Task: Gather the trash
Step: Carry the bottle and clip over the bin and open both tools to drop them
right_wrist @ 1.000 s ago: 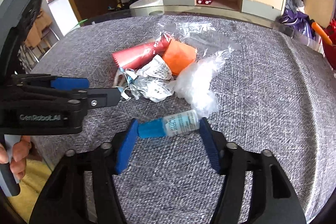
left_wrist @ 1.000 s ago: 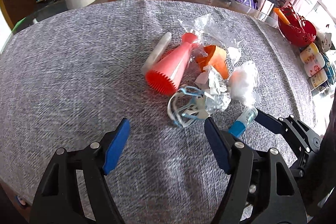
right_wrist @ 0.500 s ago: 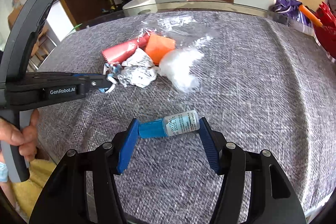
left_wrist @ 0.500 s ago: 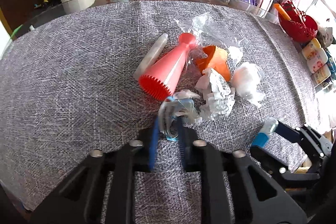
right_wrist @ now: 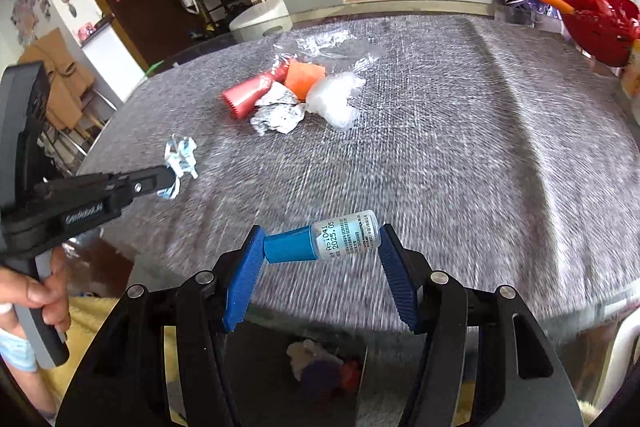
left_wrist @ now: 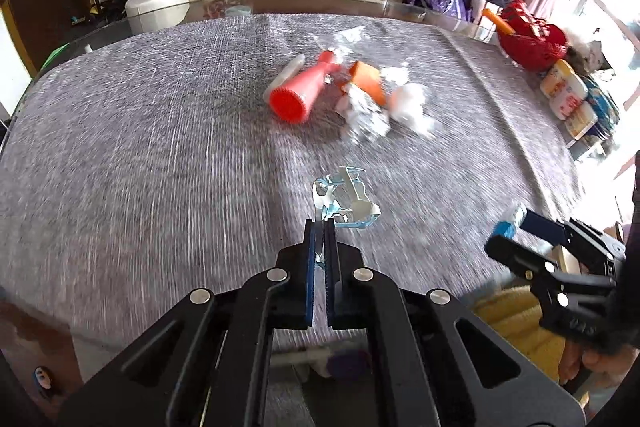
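Both hand-held grippers pulled back to table edge (right_wrist: pixel 560 291), wrapper (left_wrist: pixel 347 199), vial (right_wrist: pixel 324 239) held

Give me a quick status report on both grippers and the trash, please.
Left gripper shut on crumpled wrapper, lifted clear of pile. Right gripper shut on small bottle, end to end. Red cone, foil, plastic remain on table. Nothing blocking.

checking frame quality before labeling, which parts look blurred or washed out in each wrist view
Left wrist view: the grey tablecloth streaks with motion blur, the trash pile is smeared, the window at right is blown out; the left gripper stays sharp. Right wrist view: the small bottle and its print are crisp, the cloth edge blurs; fisheye bends both.
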The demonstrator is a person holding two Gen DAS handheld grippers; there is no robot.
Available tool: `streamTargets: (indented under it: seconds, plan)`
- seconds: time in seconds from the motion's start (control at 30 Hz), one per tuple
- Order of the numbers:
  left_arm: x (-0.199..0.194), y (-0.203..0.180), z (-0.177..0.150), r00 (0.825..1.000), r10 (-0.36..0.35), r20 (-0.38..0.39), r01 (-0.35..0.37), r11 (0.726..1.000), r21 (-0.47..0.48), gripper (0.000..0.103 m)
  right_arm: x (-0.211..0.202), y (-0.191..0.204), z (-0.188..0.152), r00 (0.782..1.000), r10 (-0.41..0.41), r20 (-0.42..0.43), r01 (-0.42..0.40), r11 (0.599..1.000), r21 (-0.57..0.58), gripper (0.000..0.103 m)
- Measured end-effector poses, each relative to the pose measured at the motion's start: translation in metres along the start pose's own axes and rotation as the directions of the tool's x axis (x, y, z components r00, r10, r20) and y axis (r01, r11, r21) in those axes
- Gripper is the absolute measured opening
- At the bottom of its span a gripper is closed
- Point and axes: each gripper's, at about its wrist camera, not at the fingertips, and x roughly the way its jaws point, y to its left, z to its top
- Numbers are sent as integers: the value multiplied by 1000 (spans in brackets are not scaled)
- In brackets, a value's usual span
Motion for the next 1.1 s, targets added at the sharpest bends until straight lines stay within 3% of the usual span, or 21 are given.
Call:
streamTargets:
  seconds: [0.47, 0.83, 1.1]
  plan:
    - [-46, -22, -90, 999, -38, 0, 38, 999, 10, 3, -31, 13, -57, 999, -19, -36, 19, 1000, 16, 59]
    - [-17, -29, -155, 991, -70, -116, 71, 997, 2, 3, 1, 18, -113, 986, -13, -166, 19, 999, 37, 59]
    - [16, -34, -194, 970, -101, -219, 100, 995, -14, 3, 22, 15, -143, 971, -16, -237, 32, 997, 63, 59]
